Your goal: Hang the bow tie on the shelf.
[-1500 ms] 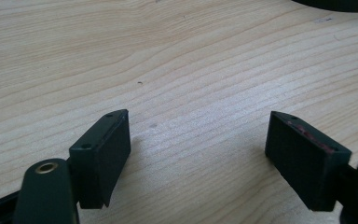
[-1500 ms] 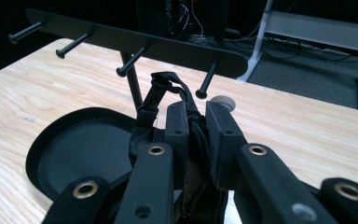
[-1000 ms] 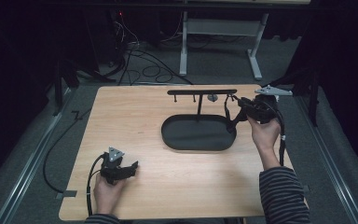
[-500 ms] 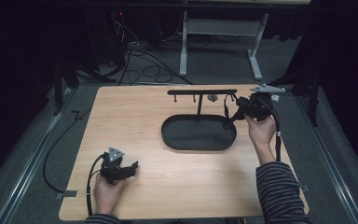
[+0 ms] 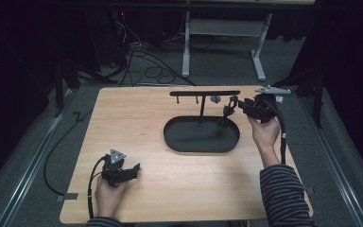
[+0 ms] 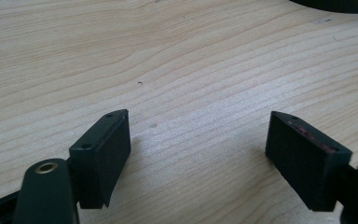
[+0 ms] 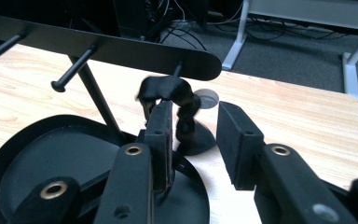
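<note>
The wooden table [image 5: 170, 189] has wide bare board across its left half and along the near edge. The left gripper [image 5: 125, 172] sits there near the near-left corner, held low over the wood by the left hand [image 5: 108, 194], well apart from everything else. In the left gripper view its jaws stand spread wide with nothing but wood grain between them, and a sliver of the black oval tray [image 6: 335, 4] is cut off at the top right edge.

The crowded part is the far right. The oval tray [image 5: 201, 137] lies right of the table's middle, and from it a thin post rises to a flat black rail [image 5: 205, 93] with short pegs pointing toward the near side. The right gripper [image 5: 238, 106] is held by the right hand [image 5: 264, 132] just beside the rail's right end, close to the table's right edge.

In the right gripper view the jaws are parted, and a small dark object [image 7: 175, 100] sits just beyond their tips under the rail's [image 7: 121, 49] rounded end. It looks like a bent, knobbly black piece on a round foot, but it is blurred and partly hidden by the left jaw, so I cannot tell whether it hangs on a peg or touches that jaw. A small grey disc [image 7: 207, 99] lies on the wood behind it.
</note>
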Available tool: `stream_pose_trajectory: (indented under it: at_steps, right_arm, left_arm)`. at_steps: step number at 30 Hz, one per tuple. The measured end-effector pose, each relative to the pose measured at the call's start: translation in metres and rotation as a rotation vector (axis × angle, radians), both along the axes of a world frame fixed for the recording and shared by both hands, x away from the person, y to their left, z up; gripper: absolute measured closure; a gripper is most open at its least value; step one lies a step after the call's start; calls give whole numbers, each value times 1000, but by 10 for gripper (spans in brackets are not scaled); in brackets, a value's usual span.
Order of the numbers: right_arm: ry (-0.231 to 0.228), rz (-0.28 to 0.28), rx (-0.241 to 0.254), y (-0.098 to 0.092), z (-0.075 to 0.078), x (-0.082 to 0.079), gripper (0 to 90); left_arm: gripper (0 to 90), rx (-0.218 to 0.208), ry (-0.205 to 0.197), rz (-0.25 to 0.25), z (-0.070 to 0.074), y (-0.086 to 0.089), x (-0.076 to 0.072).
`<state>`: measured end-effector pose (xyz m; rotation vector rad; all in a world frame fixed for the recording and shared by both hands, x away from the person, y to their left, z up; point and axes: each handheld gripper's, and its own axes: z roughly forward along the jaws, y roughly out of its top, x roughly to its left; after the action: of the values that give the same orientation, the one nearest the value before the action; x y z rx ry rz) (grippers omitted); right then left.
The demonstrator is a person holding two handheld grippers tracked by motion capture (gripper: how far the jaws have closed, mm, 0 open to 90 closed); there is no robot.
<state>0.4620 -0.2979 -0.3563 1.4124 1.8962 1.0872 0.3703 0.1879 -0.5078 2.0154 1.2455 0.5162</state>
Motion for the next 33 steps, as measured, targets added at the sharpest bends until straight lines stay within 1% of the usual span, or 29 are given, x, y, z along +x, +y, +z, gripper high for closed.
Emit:
stream_pose_trajectory:
  at_steps: [1, 5, 8, 11, 12, 16, 19, 24, 33]
  right_arm:
    - [-7, 1, 2, -1, 1, -2, 658]
    - [-9, -3, 2, -2, 3, -4, 638]
    - [-2, -5, 2, -5, 4, -7, 615]
    - [-3, 1, 2, -7, 5, -9, 609]
    - [-11, 2, 0, -8, 5, -11, 605]
    - [-7, -3, -1, -12, 3, -15, 596]
    - [-1, -11, 14, -18, 2, -20, 587]
    - [-6, -11, 25, -24, 0, -24, 573]
    - [3, -16, 47, -34, -4, -35, 543]
  left_arm:
    - [226, 0, -1, 1, 0, 0, 0]
    - [226, 1, -2, 1, 0, 0, 0]
    - [226, 1, -2, 1, 0, 0, 0]
    - [225, 2, -1, 1, 0, 0, 0]
    - [226, 0, 0, 0, 0, 0, 0]
    - [226, 2, -1, 1, 0, 0, 0]
    - [227, 3, -4, 1, 0, -1, 0]
    - [228, 4, -4, 1, 0, -1, 0]
    - [229, 7, -3, 1, 0, -1, 0]
